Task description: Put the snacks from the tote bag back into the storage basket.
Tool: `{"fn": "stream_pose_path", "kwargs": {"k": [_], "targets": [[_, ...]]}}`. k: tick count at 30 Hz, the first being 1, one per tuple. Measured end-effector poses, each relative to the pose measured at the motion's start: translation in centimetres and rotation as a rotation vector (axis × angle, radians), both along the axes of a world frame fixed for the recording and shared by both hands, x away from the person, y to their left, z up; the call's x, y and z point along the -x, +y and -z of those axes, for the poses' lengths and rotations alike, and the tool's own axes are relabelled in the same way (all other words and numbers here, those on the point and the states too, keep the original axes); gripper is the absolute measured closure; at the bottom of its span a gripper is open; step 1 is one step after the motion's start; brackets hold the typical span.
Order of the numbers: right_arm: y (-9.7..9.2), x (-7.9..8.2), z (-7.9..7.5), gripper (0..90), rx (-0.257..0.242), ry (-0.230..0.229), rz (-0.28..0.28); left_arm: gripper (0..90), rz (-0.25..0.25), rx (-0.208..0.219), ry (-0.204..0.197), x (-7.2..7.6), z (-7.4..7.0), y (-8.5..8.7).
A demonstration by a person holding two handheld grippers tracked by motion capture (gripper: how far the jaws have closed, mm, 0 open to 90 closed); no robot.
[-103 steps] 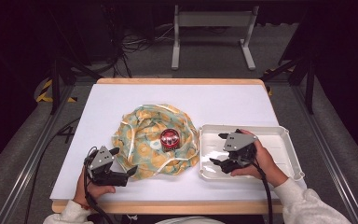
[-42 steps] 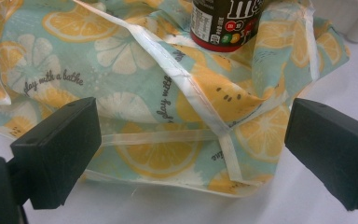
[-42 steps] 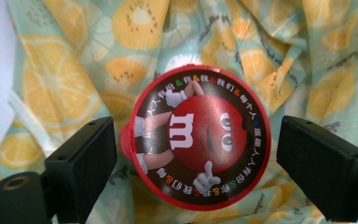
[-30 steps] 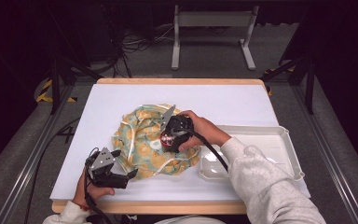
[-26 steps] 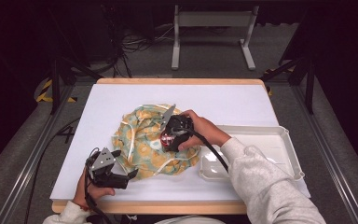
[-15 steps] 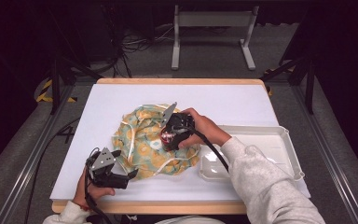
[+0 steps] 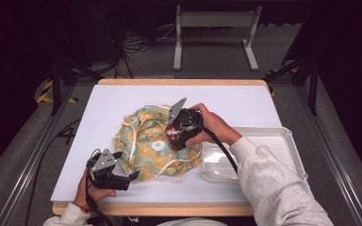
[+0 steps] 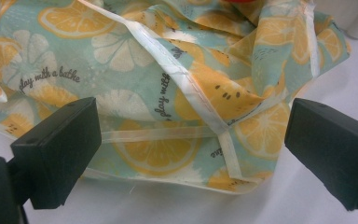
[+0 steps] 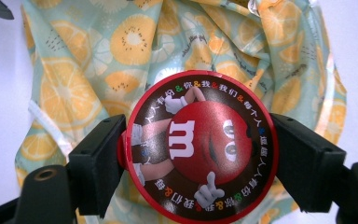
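The round red candy tin [image 9: 199, 147] sits clamped between the jaws of the right hand-held gripper [image 7: 181, 134], held just above the middle of the fruit-print cloth [image 7: 146, 146], with its printed lid facing the right gripper view. The jaws have just been closing, and now both pads press on the tin's rim from opposite sides. To do the lift well, I judge the grip should stay centred across the widest part of the tin, since a round, smooth rim can roll or squirt out if the pads sit off to one side; rising straight and slowly also keeps the loose cloth and its pale drawstring [image 8: 193, 88] from catching and coming along.

The left hand-held gripper [image 7: 122, 178] rests at the cloth's near edge, its jaws standing wide apart with nothing between them; it looks ready to pin the fabric down.

On the worktop [image 7: 245, 101], just to the right of the cloth, stands a white tray [image 7: 292, 141]; nothing lies in it, so it looks like the likely place for the tin.
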State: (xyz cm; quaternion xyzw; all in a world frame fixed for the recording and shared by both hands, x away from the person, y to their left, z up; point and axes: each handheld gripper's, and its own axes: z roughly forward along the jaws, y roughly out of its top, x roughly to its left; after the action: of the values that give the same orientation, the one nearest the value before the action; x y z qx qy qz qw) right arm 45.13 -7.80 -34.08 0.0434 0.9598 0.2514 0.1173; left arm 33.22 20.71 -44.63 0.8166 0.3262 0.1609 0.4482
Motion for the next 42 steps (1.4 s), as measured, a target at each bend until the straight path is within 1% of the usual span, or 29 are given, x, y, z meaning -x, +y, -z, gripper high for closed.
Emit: {"fn": "stream_pose_path", "kwargs": {"k": [2,6,8,13,15,19,20,21,22,26,27,31,33,35,37,40,42], "targets": [[-0.4,0.2,-0.4,23.8,-0.02,-0.006,0.008,4.4,0.001,0.001,0.005,0.0,0.0,0.0],[-0.8,0.4,-0.9,23.8,-0.024,-0.01,0.01,4.4,0.0,-0.001,0.001,0.0,0.0,0.0],[-1.4,0.7,-1.5,23.8,-0.045,-0.016,0.017,4.5,0.0,0.0,0.001,0.0,0.0,0.1],[-2.4,0.9,-2.2,23.8,-0.058,-0.022,0.026,4.5,-0.004,0.0,0.004,0.0,0.0,0.1],[-2.8,1.0,-2.4,23.8,-0.056,-0.029,0.026,4.5,-0.003,0.002,0.003,0.0,0.0,0.1],[-3.6,1.4,-2.7,23.8,-0.029,-0.036,0.022,4.6,-0.008,0.005,0.008,-0.1,0.1,0.1],[-3.8,1.4,-2.7,23.8,-0.028,-0.04,0.019,4.6,-0.008,0.001,0.006,-0.1,0.0,0.1],[-4.0,1.5,-2.7,23.8,-0.021,-0.034,0.026,4.6,-0.009,0.0,-0.003,-0.1,0.0,0.1],[-4.1,1.4,-2.7,23.8,-0.024,-0.04,0.023,4.7,-0.009,0.0,-0.004,0.0,0.0,0.1],[-4.8,1.6,-2.8,23.8,-0.016,-0.03,0.034,4.7,-0.01,-0.002,-0.003,-0.1,0.0,0.1],[-4.9,1.7,-2.8,23.8,-0.016,-0.036,0.029,4.7,-0.01,-0.003,-0.002,-0.1,0.0,0.1],[-5.6,2.0,-3.0,23.8,-0.013,-0.032,0.024,4.6,-0.009,-0.005,-0.005,-0.1,0.0,0.2],[-6.1,2.0,-3.0,23.8,-0.019,-0.03,0.019,4.7,-0.004,-0.008,-0.009,0.0,0.0,0.2],[-6.6,2.1,-3.0,23.8,-0.005,-0.031,0.017,4.7,-0.011,-0.001,-0.001,0.0,0.0,0.2],[-7.0,2.2,-3.1,23.8,-0.005,-0.039,0.023,4.7,-0.01,-0.002,-0.001,0.0,0.0,0.2],[-7.8,2.3,-3.2,23.8,-0.007,-0.039,0.032,4.8,-0.001,-0.002,-0.004,0.1,0.0,0.1],[-8.3,2.3,-3.2,23.8,-0.004,-0.044,0.041,5.0,0.001,-0.001,0.002,0.1,0.0,0.0]]}}
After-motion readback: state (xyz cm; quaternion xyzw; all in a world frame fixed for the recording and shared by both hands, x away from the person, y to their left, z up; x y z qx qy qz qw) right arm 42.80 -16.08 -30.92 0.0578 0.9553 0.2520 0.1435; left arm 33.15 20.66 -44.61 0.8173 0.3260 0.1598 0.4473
